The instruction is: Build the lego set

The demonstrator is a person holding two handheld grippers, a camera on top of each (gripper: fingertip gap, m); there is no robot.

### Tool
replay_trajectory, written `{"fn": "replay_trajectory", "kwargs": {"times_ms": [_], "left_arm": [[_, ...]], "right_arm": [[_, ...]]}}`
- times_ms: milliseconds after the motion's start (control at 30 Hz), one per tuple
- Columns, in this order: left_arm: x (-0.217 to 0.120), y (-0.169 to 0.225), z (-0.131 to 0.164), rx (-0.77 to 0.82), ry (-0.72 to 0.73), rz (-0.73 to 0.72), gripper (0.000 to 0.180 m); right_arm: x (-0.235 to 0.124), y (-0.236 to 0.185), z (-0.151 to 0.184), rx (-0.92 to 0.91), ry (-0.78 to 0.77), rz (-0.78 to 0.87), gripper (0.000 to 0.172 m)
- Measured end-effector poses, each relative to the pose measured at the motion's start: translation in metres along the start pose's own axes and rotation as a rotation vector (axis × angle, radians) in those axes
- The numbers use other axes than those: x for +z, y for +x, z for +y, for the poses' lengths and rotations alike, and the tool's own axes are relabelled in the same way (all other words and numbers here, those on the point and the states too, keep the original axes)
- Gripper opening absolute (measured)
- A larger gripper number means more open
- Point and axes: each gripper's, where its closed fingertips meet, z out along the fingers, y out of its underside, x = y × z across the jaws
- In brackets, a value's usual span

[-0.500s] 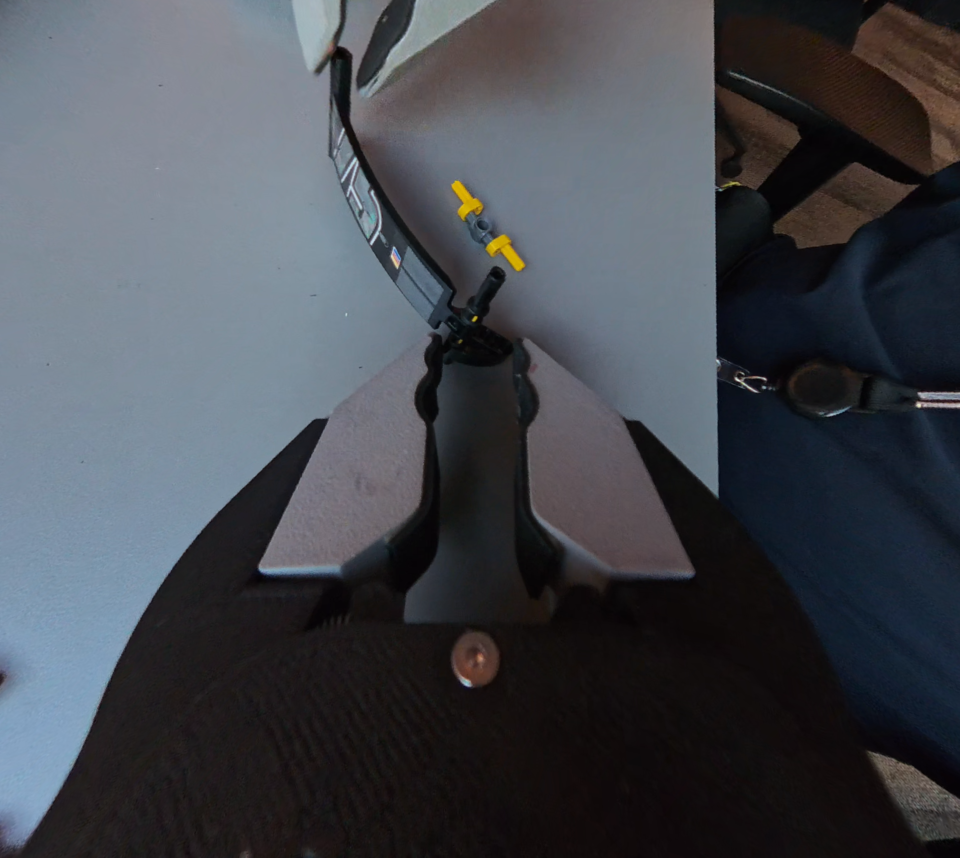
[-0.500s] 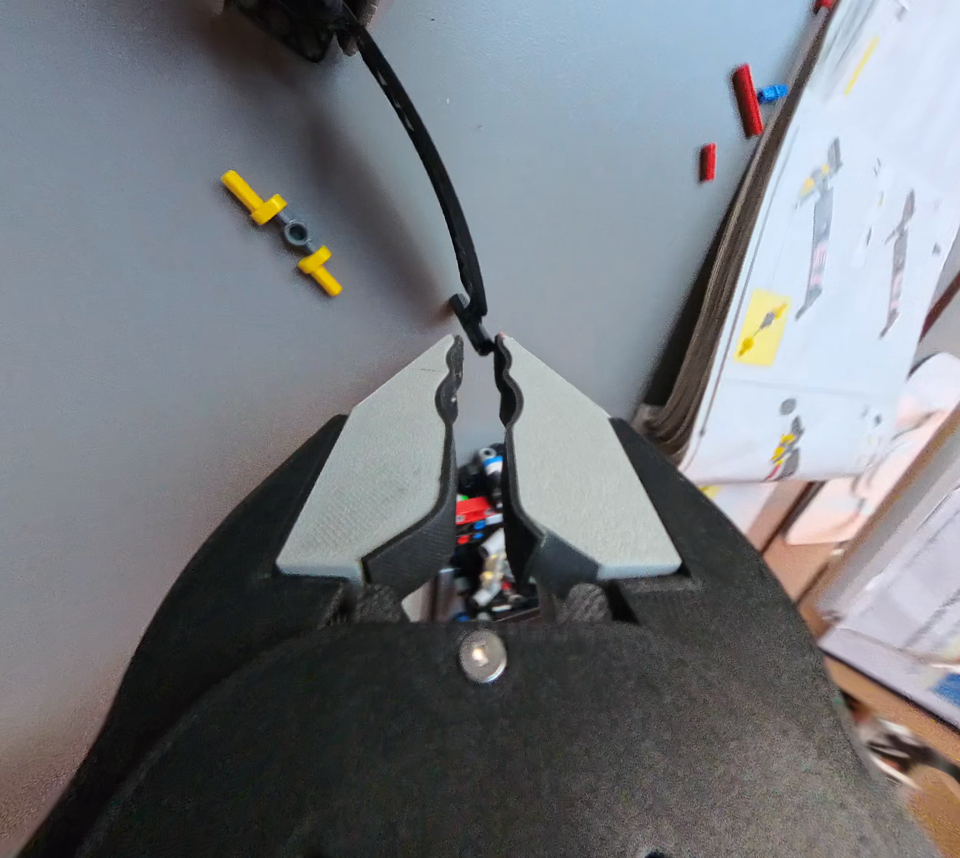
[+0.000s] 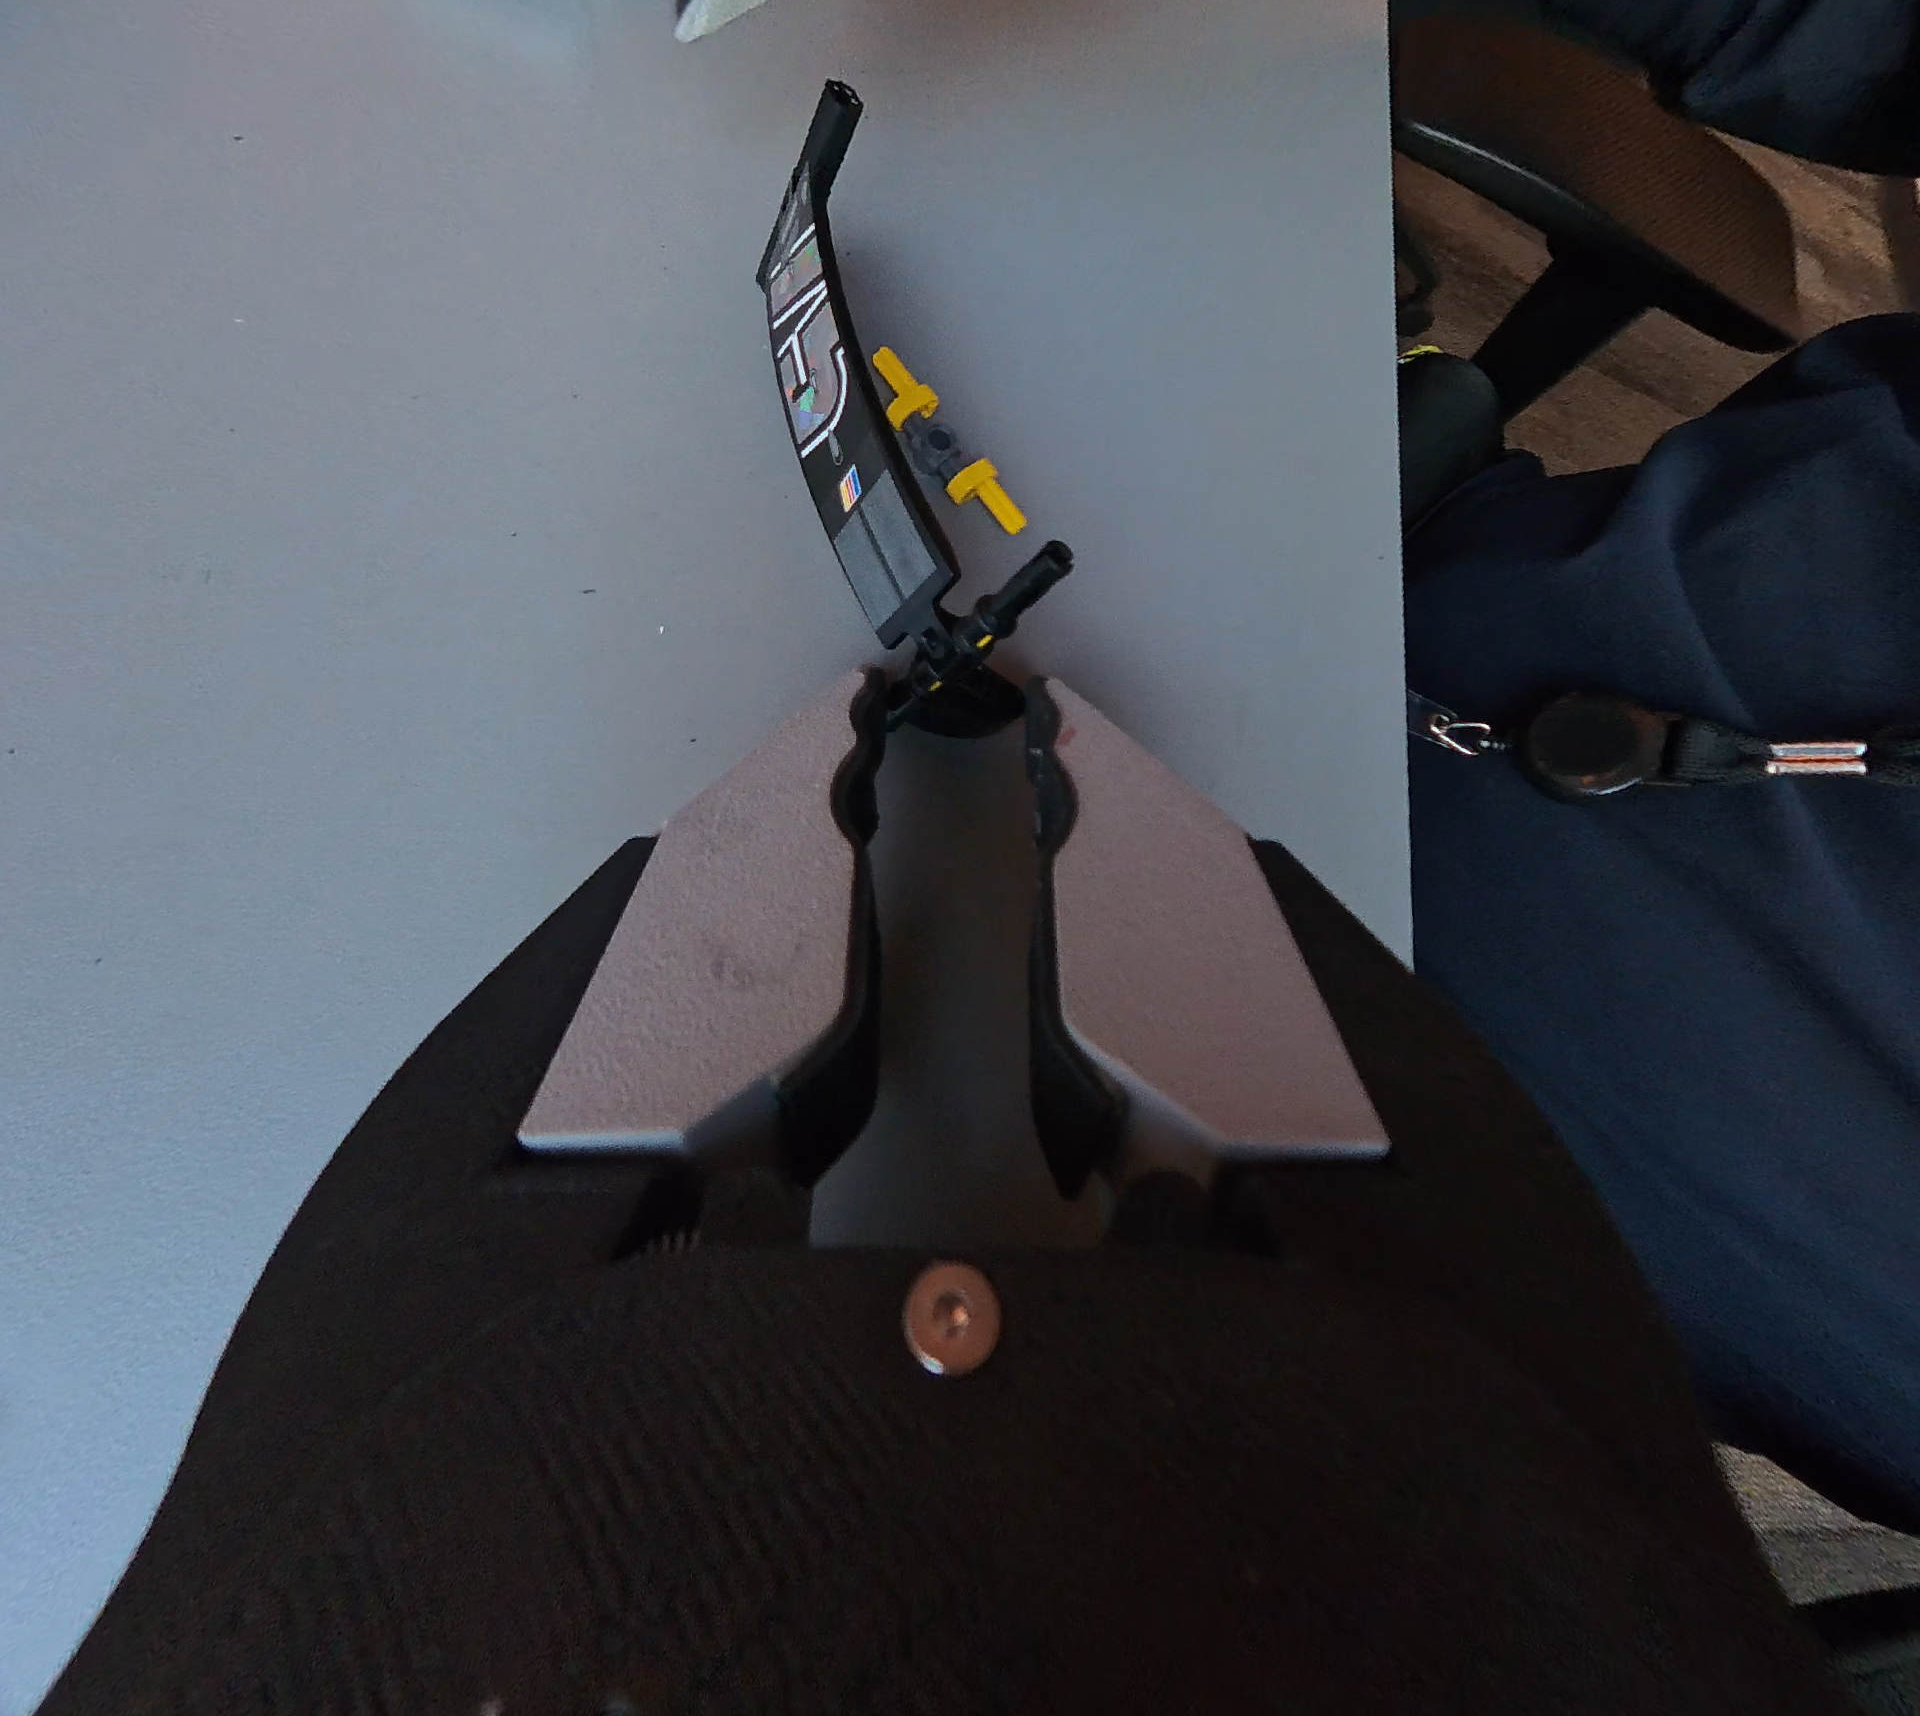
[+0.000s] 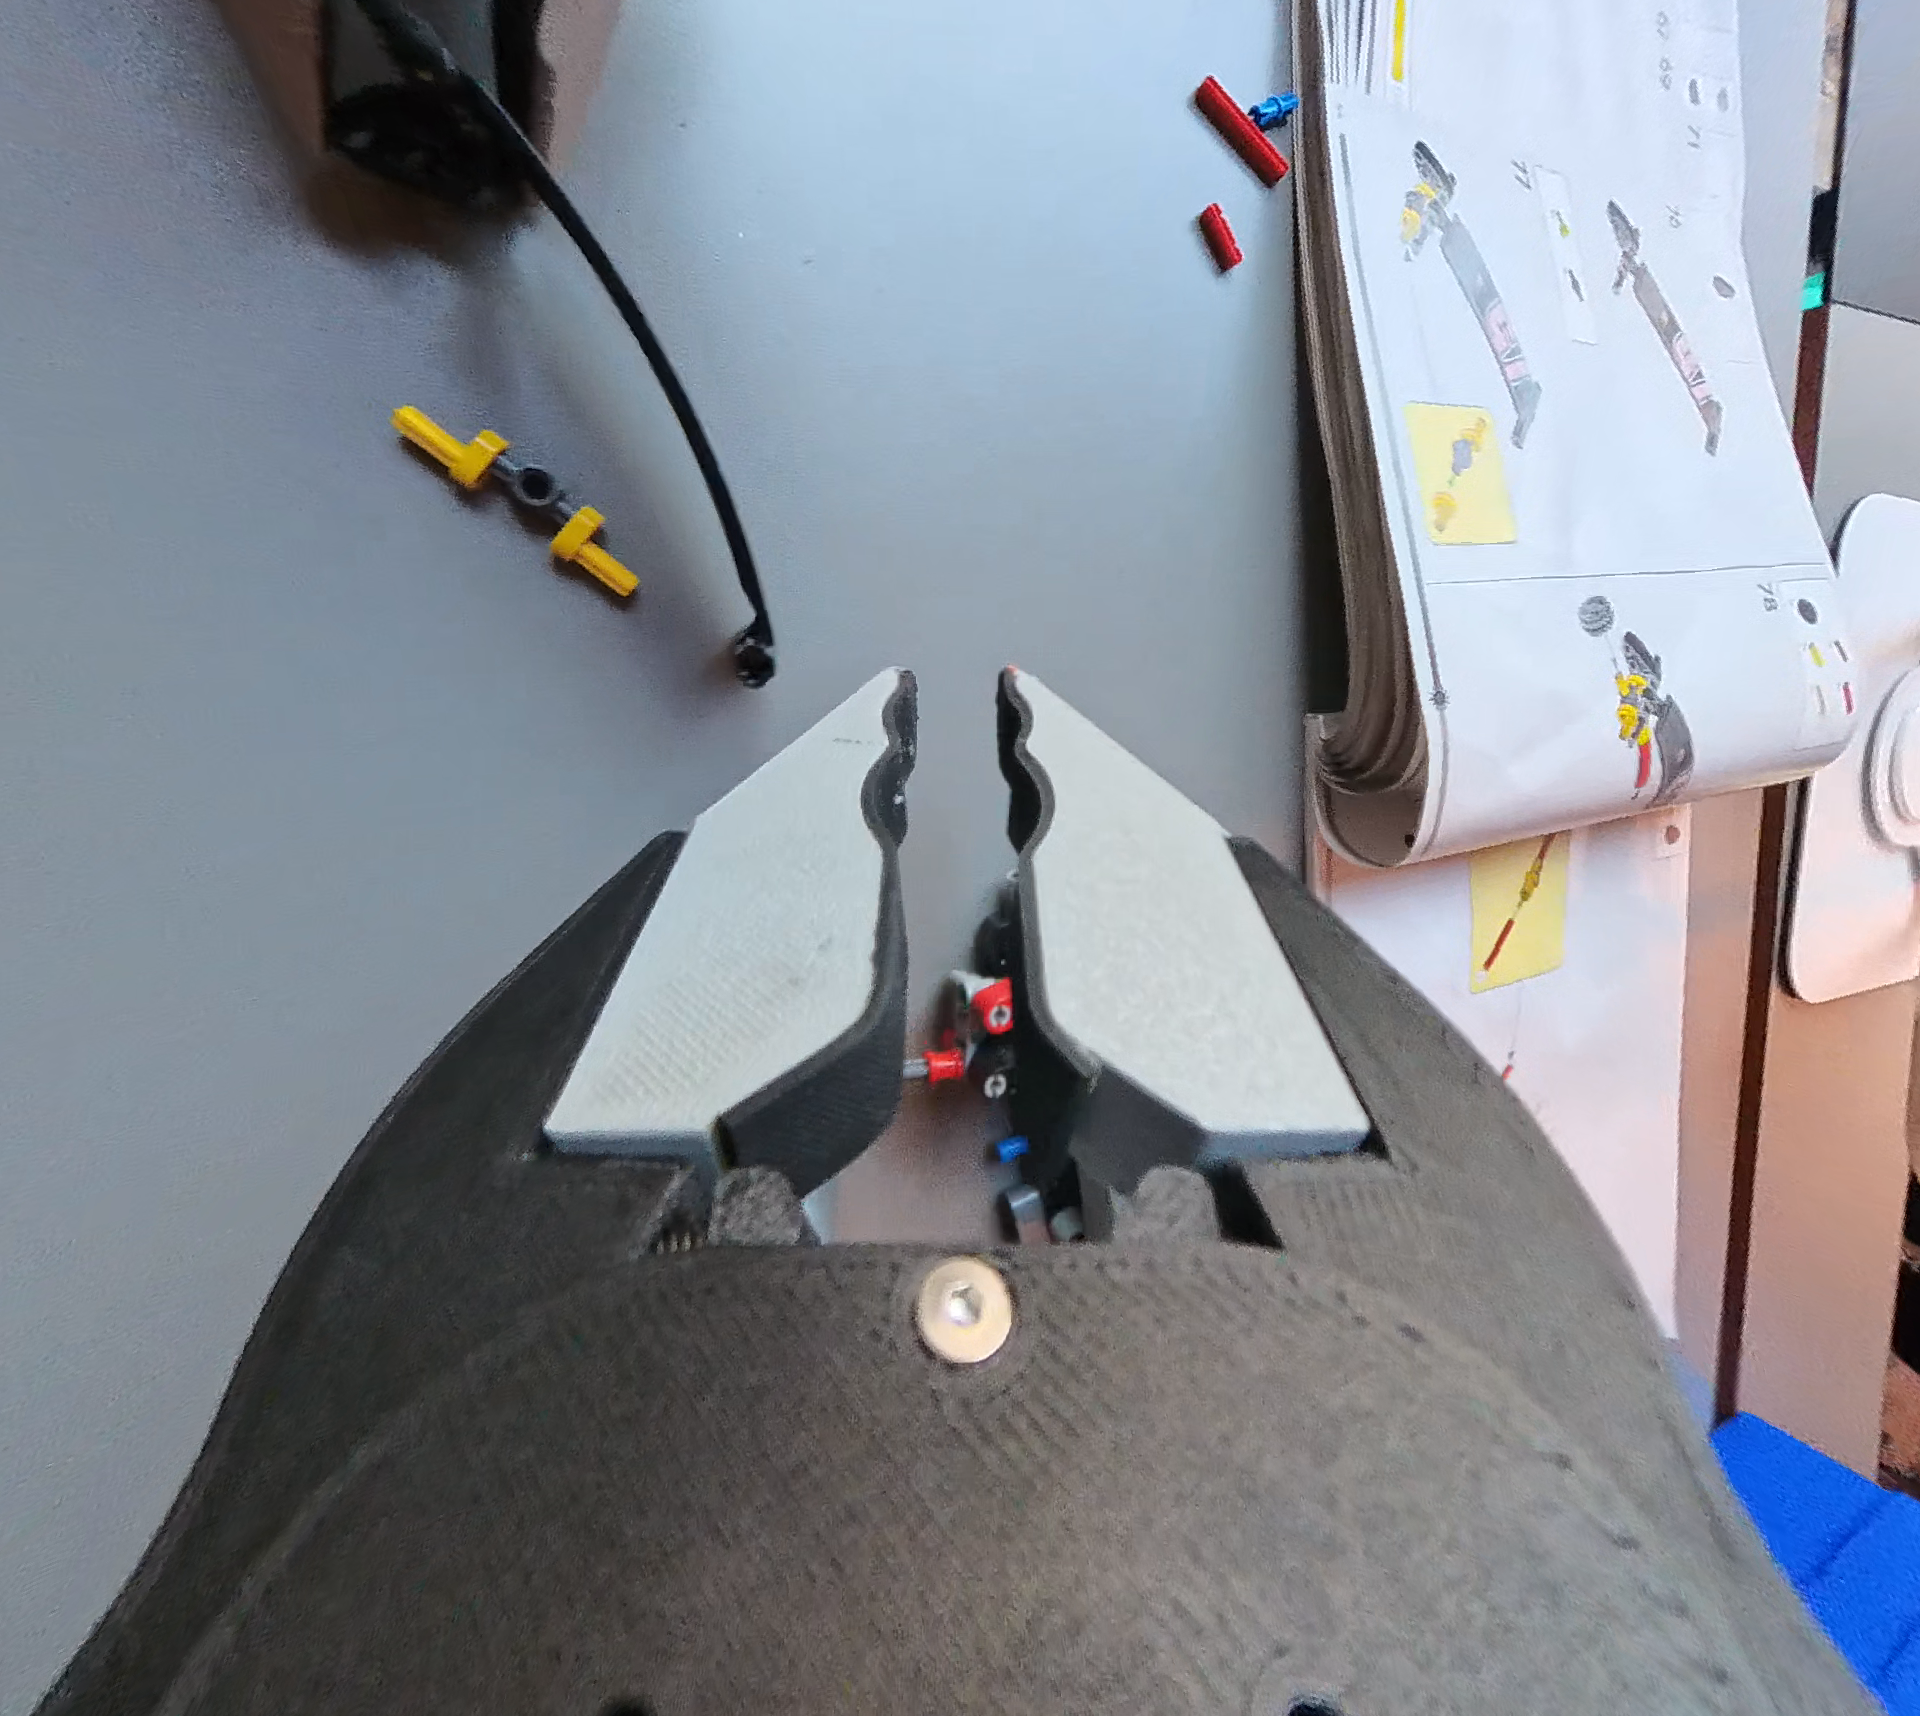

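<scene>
Black curved panel (image 3: 831, 378) in left tool (image 3: 951, 698)

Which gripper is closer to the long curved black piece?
Left. The left gripper is shut on the bottom end of the curved black piece. The right gripper is open, apart from the piece's other end.

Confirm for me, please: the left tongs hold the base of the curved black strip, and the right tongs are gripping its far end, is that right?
Not quite. The left tongs do hold the base of the curved black strip, but the right tongs are not gripping its far end. The right wrist view shows them open with nothing between them, and the strip's tip sits apart from them, off to their left.
</scene>
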Motion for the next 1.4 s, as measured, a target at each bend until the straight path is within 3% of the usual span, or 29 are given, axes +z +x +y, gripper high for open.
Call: {"fn": "replay_trajectory", "kwargs": {"times_ms": [133, 267, 433, 833, 1100, 1400], "left_arm": [[0.0, 0.0, 0.0, -0.011, 0.003, 0.006, 0.024], [-0.001, -0.001, 0.0, -0.034, 0.008, 0.021, 0.024], [-0.001, 0.0, 0.0, -0.047, 0.009, 0.036, 0.023], [-0.001, 0.0, 0.0, -0.044, 0.008, 0.039, 0.023], [-0.001, 0.0, 0.0, -0.055, 0.011, 0.048, 0.023], [-0.001, 0.001, 0.0, -0.049, 0.009, 0.052, 0.024]], "right_arm": [[-0.006, 0.018, 0.01, 0.021, -0.049, 0.084, 0.01], [-0.02, -0.011, -0.002, 0.111, 0.085, -0.095, 0.02], [0.003, -0.029, 0.005, 0.062, 0.019, -0.099, 0.023], [0.024, 0.014, -0.004, 0.206, 0.043, 0.025, 0.014], [0.006, 0.011, 0.015, 0.21, -0.008, 0.064, 0.012], [0.002, -0.017, 0.005, 0.154, 0.016, -0.063, 0.002]]}}
